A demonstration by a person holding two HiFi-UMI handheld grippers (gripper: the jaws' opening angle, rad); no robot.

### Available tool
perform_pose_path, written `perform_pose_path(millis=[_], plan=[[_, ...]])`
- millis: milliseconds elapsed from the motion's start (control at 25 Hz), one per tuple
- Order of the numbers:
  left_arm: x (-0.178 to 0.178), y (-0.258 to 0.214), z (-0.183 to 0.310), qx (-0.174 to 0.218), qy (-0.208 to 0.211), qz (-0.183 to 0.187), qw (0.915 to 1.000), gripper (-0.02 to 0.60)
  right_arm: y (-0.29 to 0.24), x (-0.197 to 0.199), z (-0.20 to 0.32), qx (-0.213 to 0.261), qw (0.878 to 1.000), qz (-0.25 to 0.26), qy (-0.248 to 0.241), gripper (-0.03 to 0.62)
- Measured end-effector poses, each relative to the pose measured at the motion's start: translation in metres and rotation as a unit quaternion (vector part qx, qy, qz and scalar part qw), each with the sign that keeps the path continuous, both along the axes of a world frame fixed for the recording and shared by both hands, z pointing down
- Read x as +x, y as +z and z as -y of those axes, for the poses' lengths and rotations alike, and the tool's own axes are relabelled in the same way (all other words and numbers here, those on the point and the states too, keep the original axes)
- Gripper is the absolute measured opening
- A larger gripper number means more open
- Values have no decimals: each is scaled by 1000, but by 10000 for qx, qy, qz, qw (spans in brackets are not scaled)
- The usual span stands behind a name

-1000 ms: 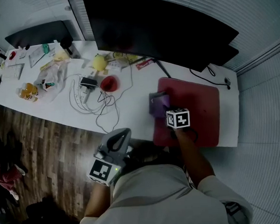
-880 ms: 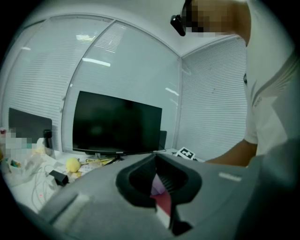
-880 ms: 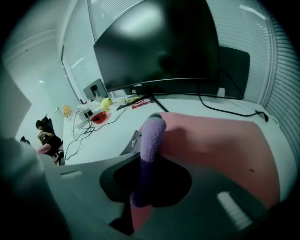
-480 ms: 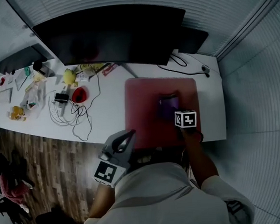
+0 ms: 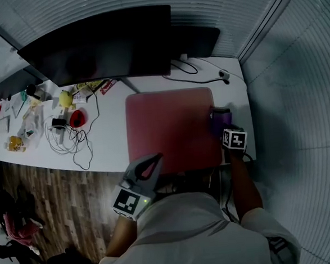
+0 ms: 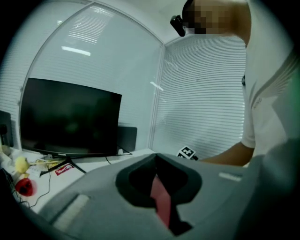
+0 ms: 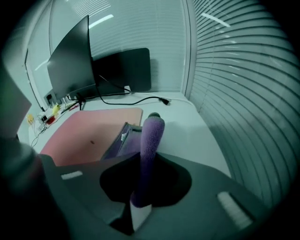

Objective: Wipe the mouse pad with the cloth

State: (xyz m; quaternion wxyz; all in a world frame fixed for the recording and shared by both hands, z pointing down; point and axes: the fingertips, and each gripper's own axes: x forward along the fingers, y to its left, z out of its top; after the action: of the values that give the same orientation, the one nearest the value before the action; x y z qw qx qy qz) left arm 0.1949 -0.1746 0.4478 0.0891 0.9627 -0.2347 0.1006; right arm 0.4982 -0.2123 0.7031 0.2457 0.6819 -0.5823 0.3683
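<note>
1. The right gripper [image 5: 225, 128] has its jaws pinching a rolled fold of the purple cloth [image 7: 151, 136]. The rest of the cloth lies flat at the right edge of the red mouse pad [image 5: 170, 131].
2. From those jaws nearly the whole pad lies to the left. Its long side runs left to right across the white desk [image 5: 111, 132], so I'd reckon the next stroke has to draw leftward over the pad.
3. The left gripper [image 5: 151, 162] hangs just off the pad's near-left corner. Its jaws are pressed together on nothing, and a red sliver of pad shows past them.
4. The right gripper is at the pad's right edge with the cloth; the left is well apart from it.
</note>
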Motion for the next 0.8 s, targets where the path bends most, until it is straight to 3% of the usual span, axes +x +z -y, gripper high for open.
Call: perform_pose_path(millis=[160,280,480,800], plan=[[0,-1,-7,-66,63,35,10000,3,-25,-7,-9,464,9988,105,-101,44],[-10,-5,-9,-1,115,3,9999,3,-57,-58,-4,1074,9914,511,-543,44],[-60,-19,-10,50,-87,-118,9999,3,-97,-191,7,1387,9704,1258,-1523,46],[-210,-18,-13,3,-786,-87,9969,2,-109,-431,30,1315,9274,1793,-3007,45]])
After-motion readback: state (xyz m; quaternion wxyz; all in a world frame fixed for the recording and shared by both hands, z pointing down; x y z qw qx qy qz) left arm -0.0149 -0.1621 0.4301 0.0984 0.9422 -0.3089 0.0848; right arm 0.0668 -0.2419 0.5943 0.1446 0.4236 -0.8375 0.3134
